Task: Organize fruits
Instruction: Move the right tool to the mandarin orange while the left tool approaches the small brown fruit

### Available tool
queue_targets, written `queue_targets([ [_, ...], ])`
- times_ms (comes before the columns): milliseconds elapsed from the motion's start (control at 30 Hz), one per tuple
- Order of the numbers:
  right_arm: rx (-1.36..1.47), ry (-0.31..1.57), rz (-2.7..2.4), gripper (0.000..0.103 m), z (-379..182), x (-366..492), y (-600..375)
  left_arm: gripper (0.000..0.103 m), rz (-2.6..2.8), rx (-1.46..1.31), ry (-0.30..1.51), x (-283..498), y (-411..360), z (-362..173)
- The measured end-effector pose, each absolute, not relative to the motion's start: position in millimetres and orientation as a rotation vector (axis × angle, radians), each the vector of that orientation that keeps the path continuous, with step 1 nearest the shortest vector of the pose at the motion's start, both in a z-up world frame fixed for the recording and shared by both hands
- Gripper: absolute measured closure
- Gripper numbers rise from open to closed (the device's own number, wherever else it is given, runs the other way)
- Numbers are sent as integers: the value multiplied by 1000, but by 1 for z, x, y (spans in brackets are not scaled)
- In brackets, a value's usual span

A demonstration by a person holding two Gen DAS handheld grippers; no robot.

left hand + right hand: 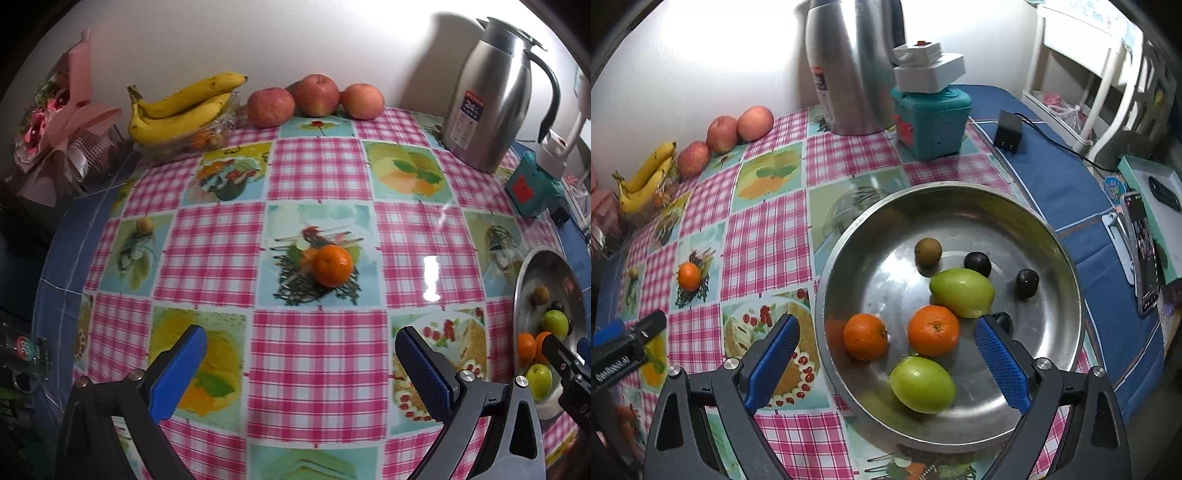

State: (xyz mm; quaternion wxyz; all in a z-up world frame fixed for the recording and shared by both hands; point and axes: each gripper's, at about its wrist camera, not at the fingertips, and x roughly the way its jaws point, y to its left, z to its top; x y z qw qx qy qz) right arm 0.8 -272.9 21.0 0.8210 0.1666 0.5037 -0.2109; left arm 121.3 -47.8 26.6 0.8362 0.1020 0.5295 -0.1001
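Observation:
A loose orange (332, 265) lies on the checked tablecloth in the middle of the left wrist view; it also shows in the right wrist view (689, 276). My left gripper (299, 341) is open and empty, some way short of it. A steel bowl (1060, 258) holds two oranges (933, 331), two green fruits (961, 292), a brown kiwi (928, 251) and dark plums (977, 263). My right gripper (886, 339) is open and empty over the bowl's near side. The bowl also shows in the left wrist view (554, 266).
Three apples (317, 94) and a banana bunch (183, 110) on a glass dish stand at the back by the wall. A steel jug (491, 99), a teal box (932, 123), a black charger (1008, 133) and a phone (1143, 254) are to the right. A pink bouquet (62, 122) is back left.

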Motion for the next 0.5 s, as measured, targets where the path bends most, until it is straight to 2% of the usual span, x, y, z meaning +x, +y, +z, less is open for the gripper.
queue_targets([
  [500, 252, 1071, -380, 7, 26, 29, -225, 0, -108, 212, 1080, 153, 23, 41],
])
